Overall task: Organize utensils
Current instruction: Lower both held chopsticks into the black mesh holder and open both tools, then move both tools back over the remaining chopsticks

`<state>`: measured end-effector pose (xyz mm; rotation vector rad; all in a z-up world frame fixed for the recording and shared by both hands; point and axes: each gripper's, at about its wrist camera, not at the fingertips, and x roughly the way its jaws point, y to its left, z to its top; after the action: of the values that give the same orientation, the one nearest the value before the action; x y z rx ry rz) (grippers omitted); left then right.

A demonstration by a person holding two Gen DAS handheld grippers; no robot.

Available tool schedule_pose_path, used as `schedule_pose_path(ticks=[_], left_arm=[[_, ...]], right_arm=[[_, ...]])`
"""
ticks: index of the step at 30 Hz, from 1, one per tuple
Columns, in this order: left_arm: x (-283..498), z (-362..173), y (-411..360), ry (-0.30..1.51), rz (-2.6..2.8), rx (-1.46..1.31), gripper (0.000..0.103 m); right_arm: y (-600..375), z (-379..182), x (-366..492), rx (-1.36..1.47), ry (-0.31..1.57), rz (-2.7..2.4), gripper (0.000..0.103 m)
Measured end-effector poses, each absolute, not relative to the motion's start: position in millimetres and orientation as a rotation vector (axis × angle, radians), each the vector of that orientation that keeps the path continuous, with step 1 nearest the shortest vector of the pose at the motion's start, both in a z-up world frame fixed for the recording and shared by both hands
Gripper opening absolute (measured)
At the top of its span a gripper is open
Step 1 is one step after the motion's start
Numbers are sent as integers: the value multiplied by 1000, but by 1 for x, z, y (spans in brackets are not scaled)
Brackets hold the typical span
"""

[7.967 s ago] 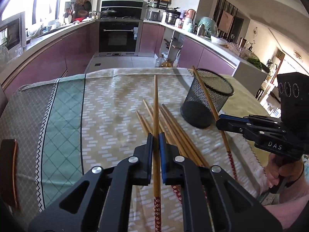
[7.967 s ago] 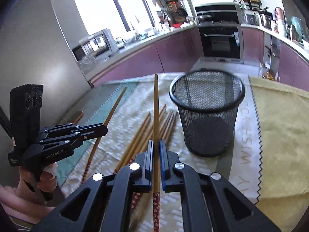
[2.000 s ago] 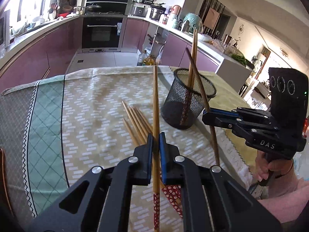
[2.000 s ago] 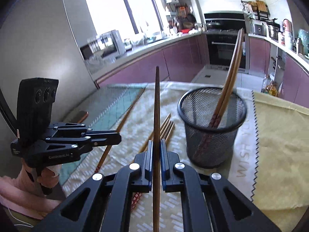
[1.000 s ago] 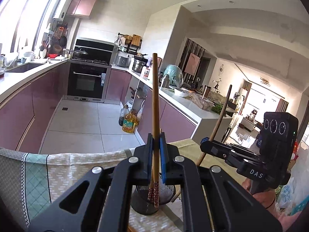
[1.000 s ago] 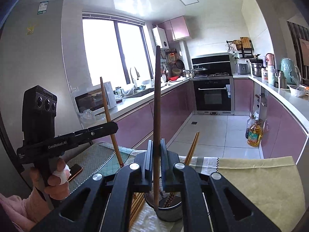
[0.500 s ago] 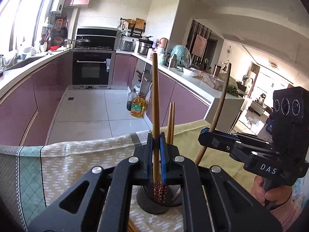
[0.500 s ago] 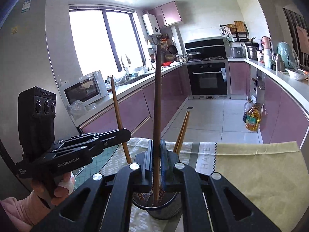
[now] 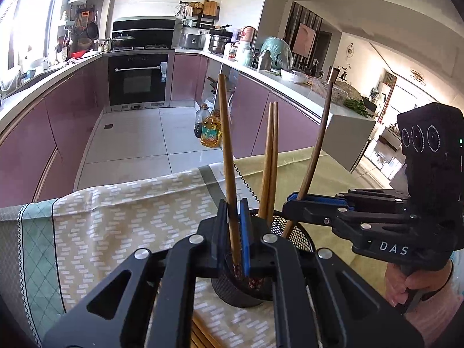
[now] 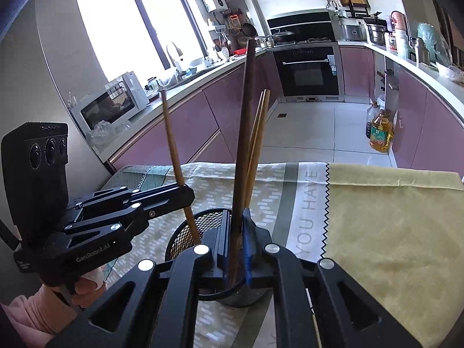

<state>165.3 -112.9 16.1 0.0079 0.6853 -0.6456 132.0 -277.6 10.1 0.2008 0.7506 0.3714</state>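
Observation:
My left gripper (image 9: pixel 232 204) is shut on a wooden chopstick (image 9: pixel 227 145) that leans slightly, its red patterned lower end inside the black mesh cup (image 9: pixel 301 233). My right gripper (image 10: pixel 236 213) has a darker chopstick (image 10: pixel 245 133) between its fingers, lower end also down in the mesh cup (image 10: pixel 185 232); its jaws are opening. Two more chopsticks (image 9: pixel 271 159) stand together in the cup. In the left wrist view the right gripper (image 9: pixel 291 200) is just right of the cup. In the right wrist view the left gripper (image 10: pixel 188 192) is at the cup's left.
The cup stands on a patterned tablecloth (image 9: pixel 116 217) beside a yellow cloth (image 10: pixel 391 217). Several loose chopsticks (image 9: pixel 203 333) lie on the cloth near me, mostly hidden by the gripper. A hand (image 9: pixel 406 284) holds the right gripper. Kitchen counters and oil bottles (image 9: pixel 210 133) lie beyond the table.
Both grippers have come down over the cup with their chopsticks, whose lower ends now sit deeper inside it. Both chopsticks now lean instead of standing straight between the fingers.

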Motion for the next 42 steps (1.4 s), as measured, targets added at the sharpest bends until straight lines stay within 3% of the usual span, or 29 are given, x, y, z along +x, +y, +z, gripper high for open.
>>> schedule_pose_path(ticks=[5, 13, 16, 20, 28, 31, 42], left_arm=[[165, 9, -112, 691, -638, -7, 13], [155, 13, -97, 649, -606, -18, 21], [146, 15, -89, 632, -582, -13, 30], [133, 17, -76, 609, -547, -5, 44], [97, 16, -43, 546, -434, 44, 77], [87, 8, -31, 566, -400, 56, 78], [68, -49, -19, 727, -360, 102, 76]], right_arm=[[-277, 13, 135, 204, 733, 344, 14], [-271, 13, 140, 197, 715, 341, 14], [-271, 15, 137, 200, 702, 328, 14], [-272, 23, 123, 176, 657, 309, 29], [-264, 42, 77, 143, 543, 361, 46], [-252, 40, 57, 112, 533, 427, 52], [-206, -32, 50, 84, 752, 516, 53]])
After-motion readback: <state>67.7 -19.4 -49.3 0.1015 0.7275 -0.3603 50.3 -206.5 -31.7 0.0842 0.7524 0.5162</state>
